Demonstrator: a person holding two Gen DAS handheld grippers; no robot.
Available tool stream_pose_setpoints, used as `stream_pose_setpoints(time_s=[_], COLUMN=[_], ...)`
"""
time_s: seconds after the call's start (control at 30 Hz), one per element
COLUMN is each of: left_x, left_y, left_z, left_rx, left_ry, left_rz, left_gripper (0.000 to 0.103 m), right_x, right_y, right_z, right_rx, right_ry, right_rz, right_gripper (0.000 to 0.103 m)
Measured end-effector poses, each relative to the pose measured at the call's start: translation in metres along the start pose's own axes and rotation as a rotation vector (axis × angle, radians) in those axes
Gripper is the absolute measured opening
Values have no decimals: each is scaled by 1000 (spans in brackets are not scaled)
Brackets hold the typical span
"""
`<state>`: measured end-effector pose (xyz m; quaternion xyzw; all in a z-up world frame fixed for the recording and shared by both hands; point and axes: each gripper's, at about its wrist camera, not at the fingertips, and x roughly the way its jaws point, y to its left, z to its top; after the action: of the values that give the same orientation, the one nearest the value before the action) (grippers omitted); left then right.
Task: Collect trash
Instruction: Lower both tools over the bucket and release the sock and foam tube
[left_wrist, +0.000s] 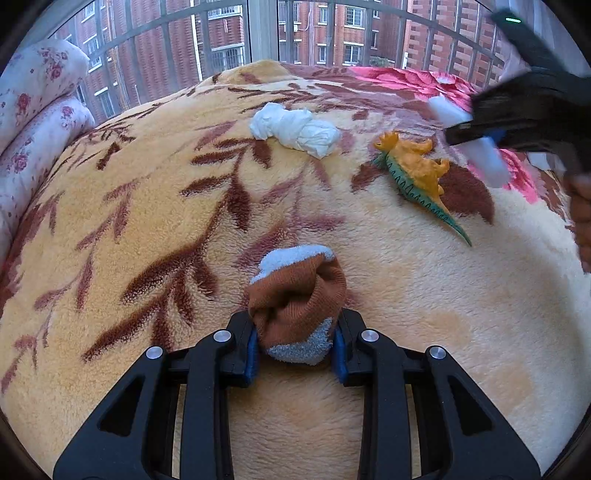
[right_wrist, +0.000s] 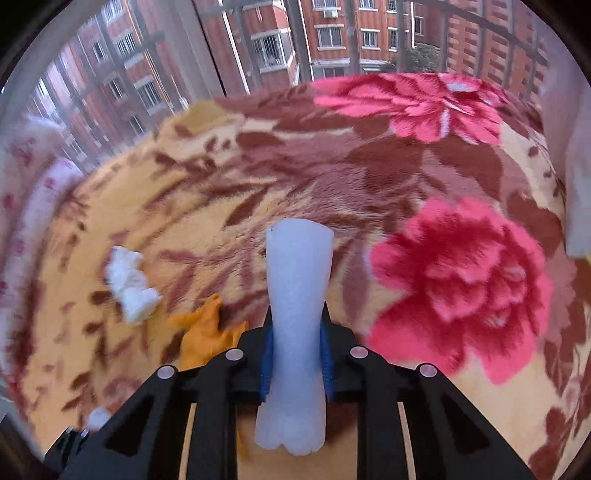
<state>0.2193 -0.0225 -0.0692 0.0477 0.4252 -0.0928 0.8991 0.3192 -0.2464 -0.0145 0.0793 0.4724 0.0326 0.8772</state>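
In the left wrist view, the left hand-held gripper (left_wrist: 297, 347) is clamped on a rolled brown and light-blue sock (left_wrist: 297, 299), its blue pads pressing the sock from both sides just above a fleecy yellow blanket (left_wrist: 461, 314) with brown leaf and pink flower prints spread over a bed. Farther off on the blanket lies a crumpled white tissue (left_wrist: 295, 129), and to its right, apart from it, an orange and green toy dinosaur (left_wrist: 417, 173) lies on its side. At the upper right edge the right hand-held gripper (left_wrist: 476, 134), blurred, pinches a white foam strip (left_wrist: 469, 140) above the blanket, beyond the dinosaur. A flowered pillow (left_wrist: 37, 110) sits at the left, with a barred window (left_wrist: 258, 33) behind the bed.

In the right wrist view, the right hand-held gripper (right_wrist: 297, 354) is closed around the white foam strip (right_wrist: 297, 295), which stands out past the fingers at both ends. Below and to the left lie the dinosaur (right_wrist: 207, 332), partly hidden by the gripper, and the crumpled tissue (right_wrist: 129, 284) on the blanket (right_wrist: 369, 177).
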Motion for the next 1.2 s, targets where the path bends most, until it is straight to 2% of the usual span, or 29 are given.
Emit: stream_pose_setpoints(time_s=[0.17,0.3,0.37,0.5,0.6,0.7,0.77,0.87,1.03,1.2], left_x=[-5,-22,-36,-91,-136,-166,-178,-187,-189,-173], left_y=[-4,-8,-7,-15,-28,-41,-49,-61,-72,-78], left_z=[-2,-5,-9,-32,-58,-90,-113,-149,-201,-221], left_rx=[11,26,10,-1,11,17,24,32,59,72], left_ry=[-17,-55,-58,-91,-120,-107,-98,-75,-78,-9], left_rz=[34,80,67,18,3,-12,-18,17,60,17], left_gripper=[29,29,29,29,29,29,29,29,29,29], right_x=[-48,-102,-129,-185,-216,-235,-243,-244,-234,-211], right_y=[-25,-31,-31,-31,-27,-25,-20,-12,-2,6], right_z=[-30,-77,-104,-171,-222,-265,-295,-332,-375,-401], right_rx=[31,2,-12,-39,-62,-65,-79,-114,-154,-135], right_ry=[-53,-126,-171,-271,-331,-355,-350,-331,-295,-209], right_rz=[90,156,198,249,223,231,233,195,144,170], right_gripper=[21,21,21,21,22,22,22,22,23,23])
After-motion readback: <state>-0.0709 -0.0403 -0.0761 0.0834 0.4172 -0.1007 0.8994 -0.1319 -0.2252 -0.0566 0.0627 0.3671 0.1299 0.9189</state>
